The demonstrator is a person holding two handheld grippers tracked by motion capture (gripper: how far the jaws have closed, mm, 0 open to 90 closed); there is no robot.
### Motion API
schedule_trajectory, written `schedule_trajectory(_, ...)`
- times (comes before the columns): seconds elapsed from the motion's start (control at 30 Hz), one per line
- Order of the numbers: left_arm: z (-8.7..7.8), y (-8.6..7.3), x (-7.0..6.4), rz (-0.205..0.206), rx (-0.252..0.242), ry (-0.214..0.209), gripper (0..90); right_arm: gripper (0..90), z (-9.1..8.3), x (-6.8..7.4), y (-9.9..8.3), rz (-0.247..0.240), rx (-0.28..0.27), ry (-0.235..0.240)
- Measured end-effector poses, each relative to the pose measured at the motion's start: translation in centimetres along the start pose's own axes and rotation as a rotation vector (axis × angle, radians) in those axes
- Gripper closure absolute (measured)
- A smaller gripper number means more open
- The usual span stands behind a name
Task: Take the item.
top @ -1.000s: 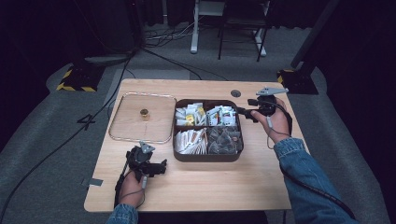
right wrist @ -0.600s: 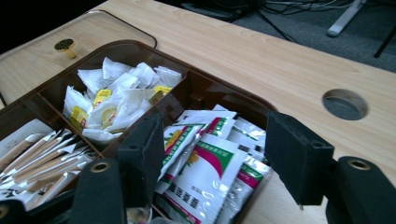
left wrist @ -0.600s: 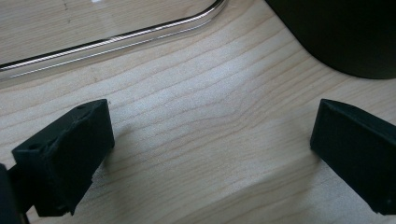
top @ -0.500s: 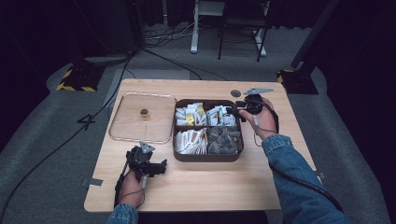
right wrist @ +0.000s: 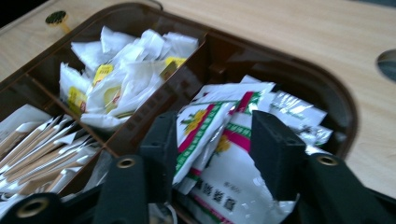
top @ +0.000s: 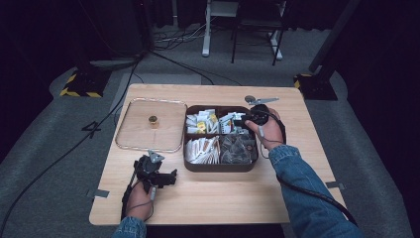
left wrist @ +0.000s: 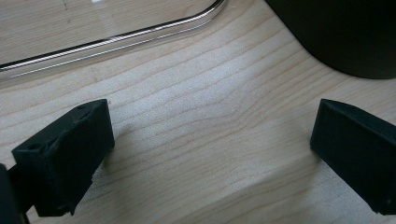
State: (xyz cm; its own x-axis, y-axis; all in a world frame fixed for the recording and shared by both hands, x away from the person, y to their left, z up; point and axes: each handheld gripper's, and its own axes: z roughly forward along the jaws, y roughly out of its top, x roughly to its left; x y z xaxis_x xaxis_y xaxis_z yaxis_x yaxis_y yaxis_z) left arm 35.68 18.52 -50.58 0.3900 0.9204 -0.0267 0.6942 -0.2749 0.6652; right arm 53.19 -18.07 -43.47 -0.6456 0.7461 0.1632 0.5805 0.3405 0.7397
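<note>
right tongs: right gripper (right wrist: 212,154) is down in the brown tray (top: 220,166), in its own far corner box. its jaws are part way closed, one on each side of a white packet with red and green stripes (right wrist: 205,135). a firm hold cannot be told yet.
packet: it lies between those jaws, on a heap of more packets.
left tongs: left gripper (left wrist: 210,154) is wide and holds nothing. it sits low over the bare table (left wrist: 196,121), with the clear lid (left wrist: 112,37) just past its tips.
risk: two packets could come up together, because they lie packed close.
risk: the packet could slip out, because it is thin and shiny.
</note>
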Motion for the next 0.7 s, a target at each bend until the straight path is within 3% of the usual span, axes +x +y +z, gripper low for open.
schedule_trajectory(0.13, 0.0, 0.0, 0.0, 0.000, 0.000, 0.000, 0.0, 56.5, 0.6, 0.7, -0.1, 0.007, 0.030, 0.003)
schedule_trajectory(0.53, 0.0, 0.0, 0.0, 0.000, 0.000, 0.000, 0.0, 56.7, 1.8, 2.9, 0.5, -0.013, 0.015, 0.057)
schedule_trajectory(0.7, 0.0, 0.0, 0.0, 0.000, 0.000, 0.000, 0.0, 57.0, 3.0, 3.1, 0.4, -0.015, 0.029, 0.042)
